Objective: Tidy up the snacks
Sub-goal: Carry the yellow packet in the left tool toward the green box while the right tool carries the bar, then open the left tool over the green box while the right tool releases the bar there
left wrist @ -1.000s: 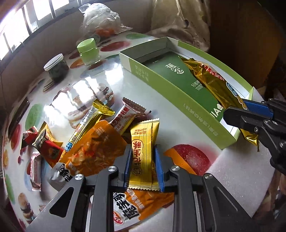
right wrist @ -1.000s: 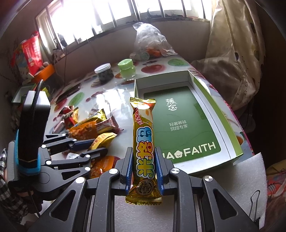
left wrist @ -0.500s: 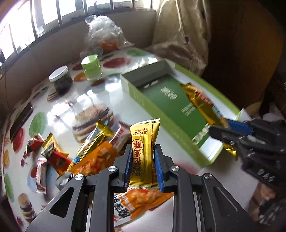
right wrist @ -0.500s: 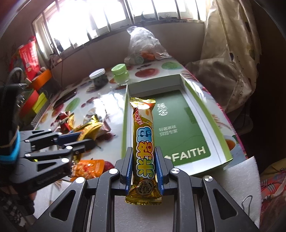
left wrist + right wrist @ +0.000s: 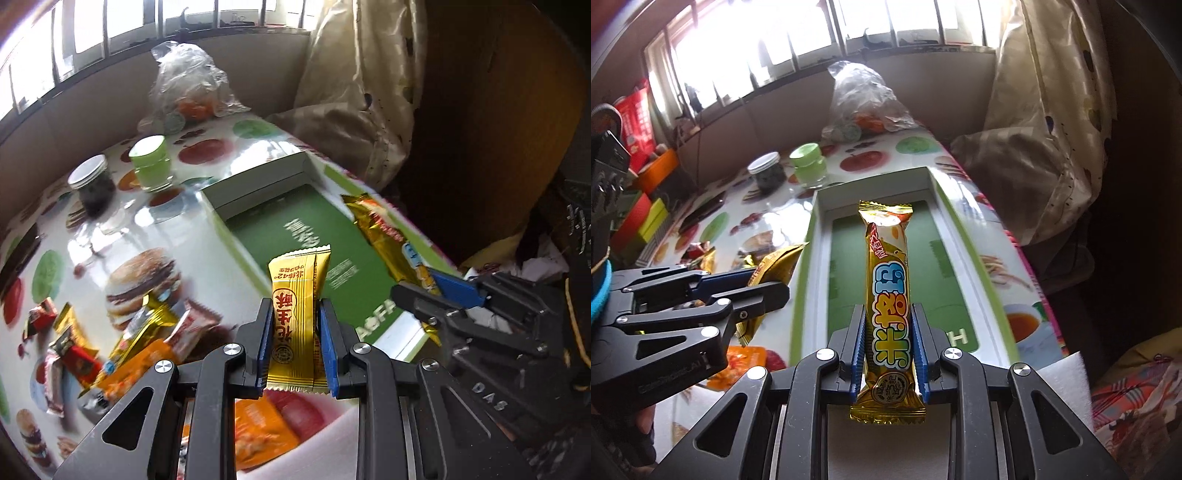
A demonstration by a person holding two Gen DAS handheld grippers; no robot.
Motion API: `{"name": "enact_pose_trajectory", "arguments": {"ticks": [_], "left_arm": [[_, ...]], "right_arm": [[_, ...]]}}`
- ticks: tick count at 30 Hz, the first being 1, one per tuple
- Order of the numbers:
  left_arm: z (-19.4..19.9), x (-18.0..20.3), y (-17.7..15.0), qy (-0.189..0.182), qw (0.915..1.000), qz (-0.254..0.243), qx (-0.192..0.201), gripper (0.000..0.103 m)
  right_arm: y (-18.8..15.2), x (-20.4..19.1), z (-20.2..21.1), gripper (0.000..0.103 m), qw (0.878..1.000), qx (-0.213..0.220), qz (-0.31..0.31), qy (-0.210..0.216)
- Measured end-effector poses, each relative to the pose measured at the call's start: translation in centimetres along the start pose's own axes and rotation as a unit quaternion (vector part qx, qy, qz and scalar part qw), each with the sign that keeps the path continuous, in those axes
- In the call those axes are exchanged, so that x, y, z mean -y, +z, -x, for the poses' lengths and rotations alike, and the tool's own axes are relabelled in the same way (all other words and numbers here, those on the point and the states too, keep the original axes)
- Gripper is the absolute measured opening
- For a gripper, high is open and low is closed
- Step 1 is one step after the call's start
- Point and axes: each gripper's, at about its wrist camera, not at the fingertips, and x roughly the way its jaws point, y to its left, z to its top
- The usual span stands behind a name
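Note:
My left gripper (image 5: 295, 306) is shut on a short yellow snack packet (image 5: 297, 295) with red characters, held up above the table next to the near end of the open green box (image 5: 258, 188). In the right wrist view my right gripper (image 5: 888, 310) is shut on a long gold snack bar (image 5: 888, 258) that points out over the box's green floor (image 5: 846, 266). Each gripper shows in the other's view: the right gripper (image 5: 413, 284) at the box's near right corner, the left gripper (image 5: 772, 282) just left of the box wall. Loose snacks (image 5: 147, 332) lie piled on the table at left.
A dark jar with a white lid (image 5: 92, 181), a green-lidded jar (image 5: 151, 162) and a clear plastic bag (image 5: 188, 88) stand beyond the box on the fruit-printed table (image 5: 207, 147). A curtain (image 5: 362, 92) hangs at right. White foam (image 5: 1063, 373) lies at the near edge.
The left gripper has lifted the yellow packet off the snack pile and carried it toward the box. The right gripper has moved the gold bar further over the box.

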Motion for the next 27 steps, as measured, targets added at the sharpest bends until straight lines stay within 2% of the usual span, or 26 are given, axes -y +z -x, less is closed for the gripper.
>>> {"name": "enact_pose_trajectory", "arguments": {"ticks": [12,15,27], "left_arm": [[-2.5,1.8,1.1,-0.019,0.9995,0.013,-0.019,0.025],[-3.0,2.2,1.2,-0.014,0.9995,0.012,-0.024,0.025],[-4.5,1.8,1.0,-0.017,0.9986,0.028,-0.043,0.025]], "right_arm": [[0.0,1.4,-1.6,0.022,0.999,-0.023,0.011,-0.027],[-0.2,1.5,-2.0,0.022,0.999,-0.026,0.016,-0.035],[-0.4,2.1,-2.7,0.022,0.999,-0.033,0.012,-0.034]]}}
